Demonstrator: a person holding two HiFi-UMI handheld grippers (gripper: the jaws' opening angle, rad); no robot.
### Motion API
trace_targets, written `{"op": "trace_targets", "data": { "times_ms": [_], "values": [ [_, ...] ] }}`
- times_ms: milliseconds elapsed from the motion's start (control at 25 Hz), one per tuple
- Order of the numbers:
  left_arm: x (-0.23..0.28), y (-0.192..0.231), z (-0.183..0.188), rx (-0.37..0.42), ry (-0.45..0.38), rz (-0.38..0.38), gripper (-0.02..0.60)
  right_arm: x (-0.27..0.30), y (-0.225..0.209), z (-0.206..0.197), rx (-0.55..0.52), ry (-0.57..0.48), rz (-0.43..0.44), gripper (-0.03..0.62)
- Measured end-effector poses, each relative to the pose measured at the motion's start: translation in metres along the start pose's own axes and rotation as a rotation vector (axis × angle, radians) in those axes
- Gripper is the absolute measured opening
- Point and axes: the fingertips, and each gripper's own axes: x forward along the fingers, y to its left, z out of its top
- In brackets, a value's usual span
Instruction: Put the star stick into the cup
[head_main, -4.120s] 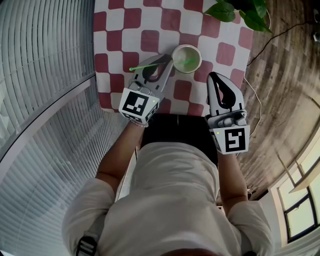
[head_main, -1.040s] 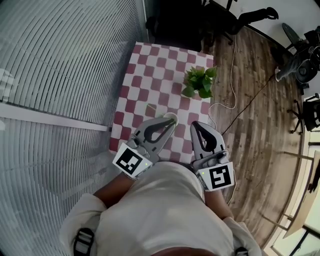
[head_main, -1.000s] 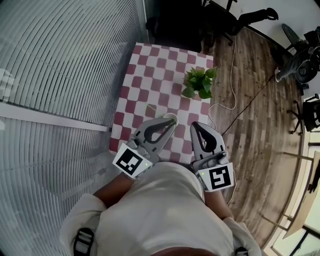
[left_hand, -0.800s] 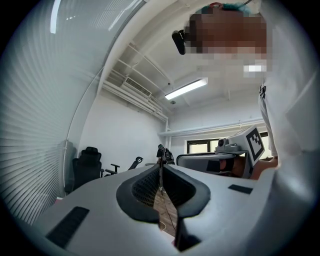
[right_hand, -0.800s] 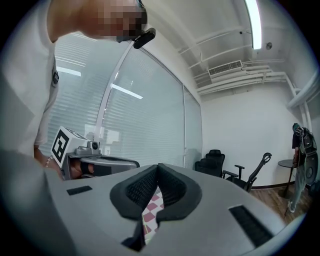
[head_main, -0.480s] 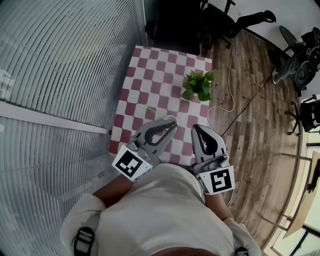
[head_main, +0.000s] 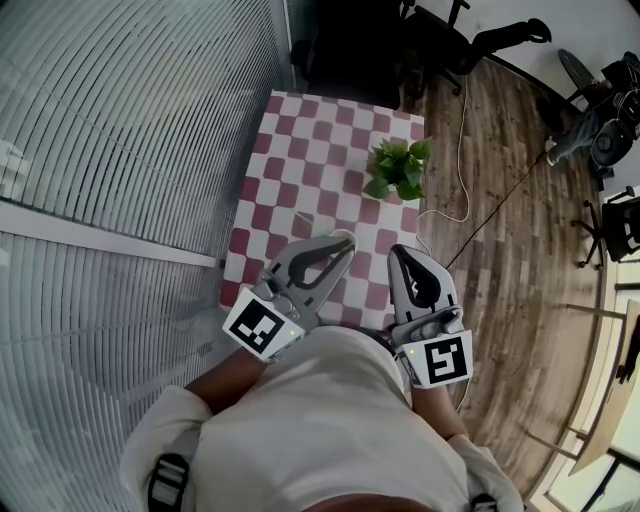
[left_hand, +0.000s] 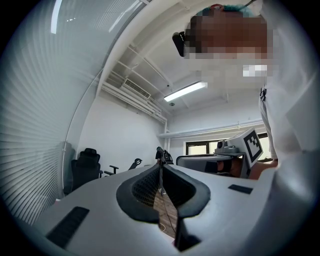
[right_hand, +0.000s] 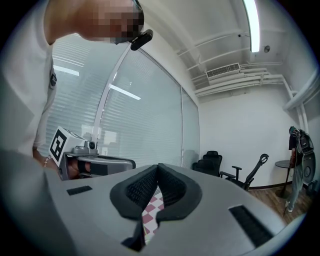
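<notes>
Over the near end of the checkered table (head_main: 262, 190), the left gripper (head_main: 343, 243) and the right gripper (head_main: 401, 252) hover level, each with jaws together on nothing, while the cup (head_main: 346, 235) on the table barely peeks past the left gripper's tip and the star stick cannot be made out.

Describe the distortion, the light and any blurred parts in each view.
Head view: strong fisheye, so the window blinds bow into arcs; the checkered table looks evenly lit. Left gripper view: dark round corners, a bright ceiling lamp, a mosaic patch on top. Right gripper view: same round frame, a ceiling lamp glares at top right.
</notes>
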Motion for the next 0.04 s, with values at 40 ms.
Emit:
{"op": "trace_targets", "data": {
  "times_ms": [40],
  "values": [
    [-0.0001, 0.0005, 0.0, 0.001, 0.0, 0.0, 0.046, -0.0001, -0.0008, -0.001, -0.006, 0.003, 0.001, 0.032]
  ]
}}
